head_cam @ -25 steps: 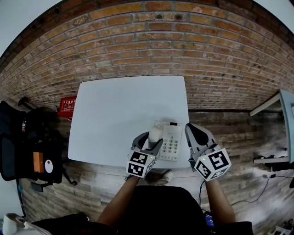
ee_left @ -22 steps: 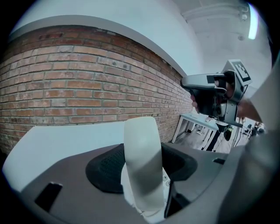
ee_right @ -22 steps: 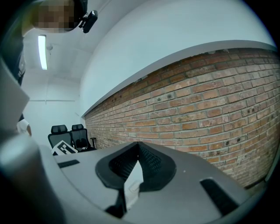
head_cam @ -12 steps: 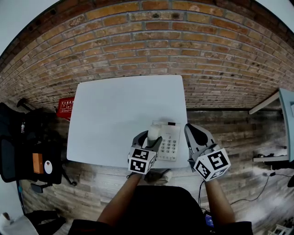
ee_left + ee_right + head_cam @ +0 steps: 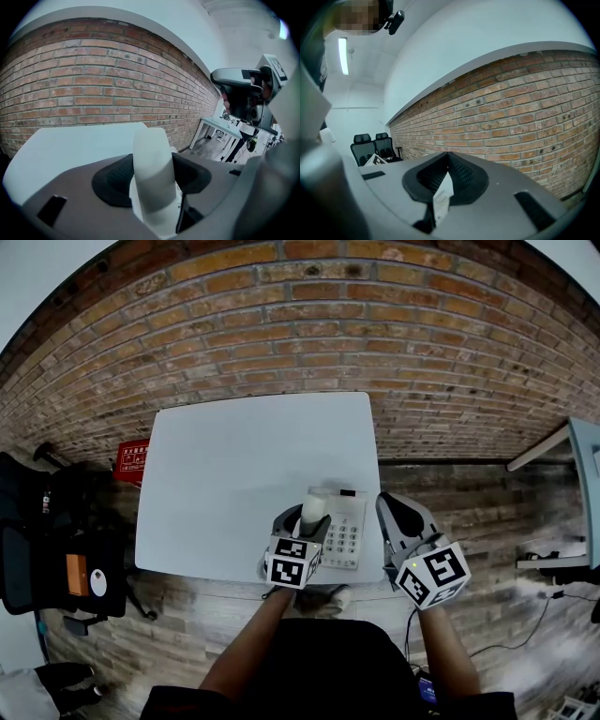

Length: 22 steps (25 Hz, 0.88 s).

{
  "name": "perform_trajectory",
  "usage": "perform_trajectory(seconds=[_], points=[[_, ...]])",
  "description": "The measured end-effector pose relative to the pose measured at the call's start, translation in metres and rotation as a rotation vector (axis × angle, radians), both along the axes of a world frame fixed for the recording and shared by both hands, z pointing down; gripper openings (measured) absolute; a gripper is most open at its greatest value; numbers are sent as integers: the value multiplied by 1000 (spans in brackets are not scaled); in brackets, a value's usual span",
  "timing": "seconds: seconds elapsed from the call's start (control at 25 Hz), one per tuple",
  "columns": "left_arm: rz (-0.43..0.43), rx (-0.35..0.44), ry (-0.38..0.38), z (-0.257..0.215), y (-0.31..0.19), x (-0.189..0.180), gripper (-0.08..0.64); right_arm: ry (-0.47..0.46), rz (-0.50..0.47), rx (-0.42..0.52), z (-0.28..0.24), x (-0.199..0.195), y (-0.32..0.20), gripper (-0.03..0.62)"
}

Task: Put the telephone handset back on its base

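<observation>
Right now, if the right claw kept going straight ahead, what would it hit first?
Likely the brick wall: the right claw points at it with nothing visible between, though depth is unclear.

Bright, even indoor light fills all views; a ceiling strip light (image 5: 343,56) glows overhead. The white table (image 5: 244,465) shows mild glare. Fisheye distortion bows the brick wall (image 5: 309,324), corners go black, and the near handset (image 5: 152,178) looks soft.

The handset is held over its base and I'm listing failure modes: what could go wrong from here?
1. The base sits at the table's near edge; a downward push might slide it off.
2. The right gripper hangs beside the base, shut, not steadying it.
3. The left gripper holds the handset steeply tilted, so it could land askew.
</observation>
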State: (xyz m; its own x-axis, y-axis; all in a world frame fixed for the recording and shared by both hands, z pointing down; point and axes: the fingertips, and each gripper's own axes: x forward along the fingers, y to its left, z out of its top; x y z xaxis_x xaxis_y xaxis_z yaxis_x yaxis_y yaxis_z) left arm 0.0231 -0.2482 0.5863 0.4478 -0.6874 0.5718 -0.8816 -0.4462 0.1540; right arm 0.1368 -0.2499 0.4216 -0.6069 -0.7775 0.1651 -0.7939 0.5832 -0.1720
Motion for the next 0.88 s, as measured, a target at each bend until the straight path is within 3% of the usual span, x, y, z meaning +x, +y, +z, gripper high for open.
perform_trajectory(seconds=[0.4, 0.88], points=[[-40, -66, 3, 23, -5, 2, 256, 3, 4, -12, 5, 4, -1, 12], [-86, -82, -16, 36, -15, 2, 257, -1, 12, -23, 8, 8, -2, 12]])
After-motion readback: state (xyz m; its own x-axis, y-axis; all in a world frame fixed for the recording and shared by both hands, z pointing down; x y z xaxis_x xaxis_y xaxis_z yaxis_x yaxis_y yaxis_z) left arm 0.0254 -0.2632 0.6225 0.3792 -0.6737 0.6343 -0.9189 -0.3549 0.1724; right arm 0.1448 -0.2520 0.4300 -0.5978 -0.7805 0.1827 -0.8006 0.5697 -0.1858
